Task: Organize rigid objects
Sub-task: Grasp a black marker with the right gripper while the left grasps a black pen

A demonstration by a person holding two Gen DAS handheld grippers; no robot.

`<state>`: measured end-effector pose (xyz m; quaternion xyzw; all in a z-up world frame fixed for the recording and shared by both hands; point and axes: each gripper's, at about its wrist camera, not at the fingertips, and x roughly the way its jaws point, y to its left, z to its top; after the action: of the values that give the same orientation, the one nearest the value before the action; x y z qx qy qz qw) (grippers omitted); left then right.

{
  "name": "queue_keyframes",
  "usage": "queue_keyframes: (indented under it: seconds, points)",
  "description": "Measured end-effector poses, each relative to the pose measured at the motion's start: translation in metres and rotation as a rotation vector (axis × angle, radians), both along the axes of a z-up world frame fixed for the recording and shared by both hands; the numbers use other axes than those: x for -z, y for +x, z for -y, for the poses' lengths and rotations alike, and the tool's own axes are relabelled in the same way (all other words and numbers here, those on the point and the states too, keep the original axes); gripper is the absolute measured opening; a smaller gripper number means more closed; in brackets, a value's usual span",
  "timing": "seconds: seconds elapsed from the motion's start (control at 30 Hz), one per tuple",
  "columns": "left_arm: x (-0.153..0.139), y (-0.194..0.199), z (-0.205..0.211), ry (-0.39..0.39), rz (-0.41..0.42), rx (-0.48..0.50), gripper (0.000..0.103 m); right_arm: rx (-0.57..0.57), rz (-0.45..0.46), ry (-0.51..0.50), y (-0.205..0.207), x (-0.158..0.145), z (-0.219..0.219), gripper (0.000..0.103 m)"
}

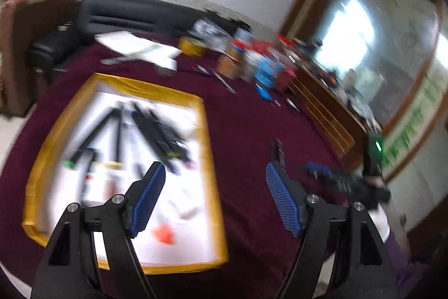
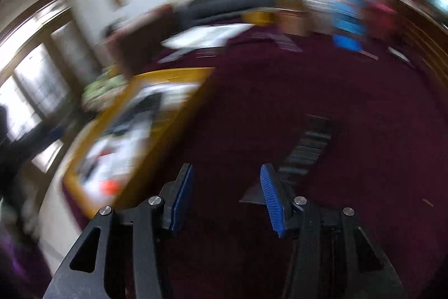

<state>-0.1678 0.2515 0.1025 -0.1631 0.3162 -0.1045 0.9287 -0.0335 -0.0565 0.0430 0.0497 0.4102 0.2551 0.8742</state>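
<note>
Daylight glares through the window (image 1: 352, 30); both fisheye views smear with motion blur.

both cams ride my claws, looking forward and down, close over the maroon surface (image 1: 240, 136). left view faces the yellow-rimmed tray (image 1: 208, 159) head-on; right view, blurred, catches the same tray (image 2: 168, 114) at its left.

Open maroon tablecloth (image 1: 246, 131) right of yellow-rimmed tray (image 1: 208, 159), black comb (image 2: 308, 147) ahead, clutter (image 1: 252, 58) along far edge.
</note>
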Motion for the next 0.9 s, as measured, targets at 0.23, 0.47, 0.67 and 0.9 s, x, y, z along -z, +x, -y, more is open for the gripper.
queue_keyframes:
  seconds: [0.23, 0.47, 0.67, 0.9]
  points:
    - [0.020, 0.017, 0.073, 0.030, -0.079, 0.147, 0.074, 0.108, -0.092, 0.024, 0.033, 0.015, 0.046, 0.044]
    - [0.023, 0.013, 0.093, 0.074, -0.110, 0.150, 0.074, 0.108, -0.082, -0.021, 0.052, 0.023, 0.018, 0.036]
    - [0.026, 0.017, 0.094, 0.070, -0.123, 0.136, 0.074, 0.131, -0.120, -0.019, 0.058, 0.036, 0.029, 0.018]
    - [0.040, 0.049, 0.127, 0.107, -0.155, 0.183, 0.074, 0.233, -0.063, -0.153, 0.063, 0.038, 0.058, 0.018]
